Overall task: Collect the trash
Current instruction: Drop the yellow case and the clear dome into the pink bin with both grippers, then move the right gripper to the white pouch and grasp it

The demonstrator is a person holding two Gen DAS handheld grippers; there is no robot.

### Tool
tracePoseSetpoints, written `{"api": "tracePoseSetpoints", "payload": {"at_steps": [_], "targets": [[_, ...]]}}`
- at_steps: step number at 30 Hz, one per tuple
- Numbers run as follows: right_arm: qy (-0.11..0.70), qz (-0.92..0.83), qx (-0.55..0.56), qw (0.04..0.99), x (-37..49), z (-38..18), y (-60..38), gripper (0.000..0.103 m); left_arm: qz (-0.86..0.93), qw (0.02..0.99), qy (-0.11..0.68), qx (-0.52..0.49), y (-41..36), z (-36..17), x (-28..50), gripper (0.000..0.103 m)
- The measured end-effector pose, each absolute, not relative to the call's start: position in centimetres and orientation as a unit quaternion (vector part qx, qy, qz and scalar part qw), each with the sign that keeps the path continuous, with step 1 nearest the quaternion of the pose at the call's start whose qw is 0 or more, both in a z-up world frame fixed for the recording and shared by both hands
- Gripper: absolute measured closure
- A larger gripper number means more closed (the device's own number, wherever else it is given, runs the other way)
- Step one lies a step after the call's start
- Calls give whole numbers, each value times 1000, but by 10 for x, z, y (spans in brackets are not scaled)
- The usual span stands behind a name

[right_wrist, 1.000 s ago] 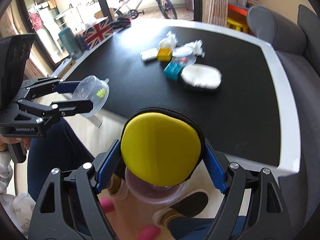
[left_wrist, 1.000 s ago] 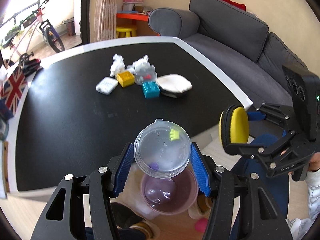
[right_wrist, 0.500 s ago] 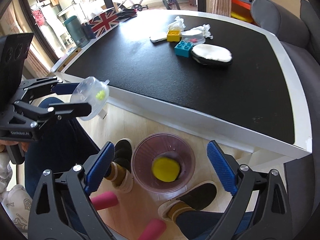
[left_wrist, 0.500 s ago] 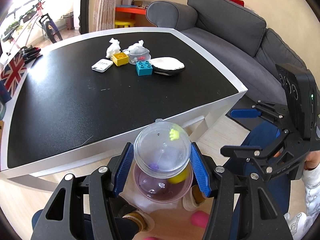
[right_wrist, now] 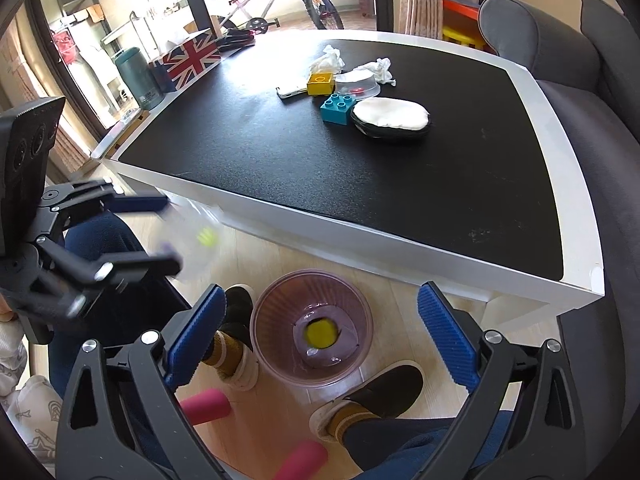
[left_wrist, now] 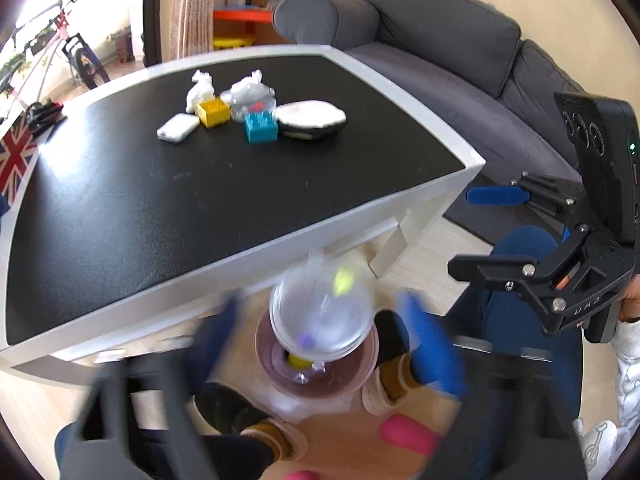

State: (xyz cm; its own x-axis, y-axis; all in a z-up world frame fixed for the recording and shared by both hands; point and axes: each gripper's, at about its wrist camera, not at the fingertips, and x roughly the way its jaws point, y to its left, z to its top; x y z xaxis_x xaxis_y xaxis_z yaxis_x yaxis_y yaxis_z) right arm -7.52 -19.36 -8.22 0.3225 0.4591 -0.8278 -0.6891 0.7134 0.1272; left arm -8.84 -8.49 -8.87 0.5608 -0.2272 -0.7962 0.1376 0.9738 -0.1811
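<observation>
We hold the left gripper (left_wrist: 324, 332) with its fingers spread wide and blurred; the clear plastic dome lid (left_wrist: 322, 314) sits between them, touching neither, directly above the purple bin (right_wrist: 312, 326). We hold the right gripper (right_wrist: 320, 336) released and empty over the same bin, where a yellow case (right_wrist: 320, 333) lies at the bottom. Crumpled tissues (right_wrist: 328, 58) remain on the table (right_wrist: 400, 248).

Purple bin (right_wrist: 312, 328), yellow disc (right_wrist: 320, 334), blue brick (right_wrist: 337, 107).

Left tongs (left_wrist: 320, 332) newly spread, clear lid (left_wrist: 322, 316) released above bin (left_wrist: 316, 372).
</observation>
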Motion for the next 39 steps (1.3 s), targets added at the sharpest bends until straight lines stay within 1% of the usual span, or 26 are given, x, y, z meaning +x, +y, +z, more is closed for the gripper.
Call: {"api": "tracePoseSetpoints", "payload": {"at_steps": [8, 22, 31, 39], "targets": [[461, 355, -123, 804, -73, -82, -196, 5, -93, 880, 464, -51, -82, -91, -85, 8], [455, 358, -123, 806, -76, -75, -196, 5, -82, 887, 452, -49, -76, -78, -90, 8], [441, 356, -122, 815, -72, -54, -196, 5, -75, 895, 436, -49, -68, -58, -87, 8], [429, 354, -123, 822, -51, -31, -188, 4, -67, 904, 419, -46, -55, -37, -72, 8]]}}
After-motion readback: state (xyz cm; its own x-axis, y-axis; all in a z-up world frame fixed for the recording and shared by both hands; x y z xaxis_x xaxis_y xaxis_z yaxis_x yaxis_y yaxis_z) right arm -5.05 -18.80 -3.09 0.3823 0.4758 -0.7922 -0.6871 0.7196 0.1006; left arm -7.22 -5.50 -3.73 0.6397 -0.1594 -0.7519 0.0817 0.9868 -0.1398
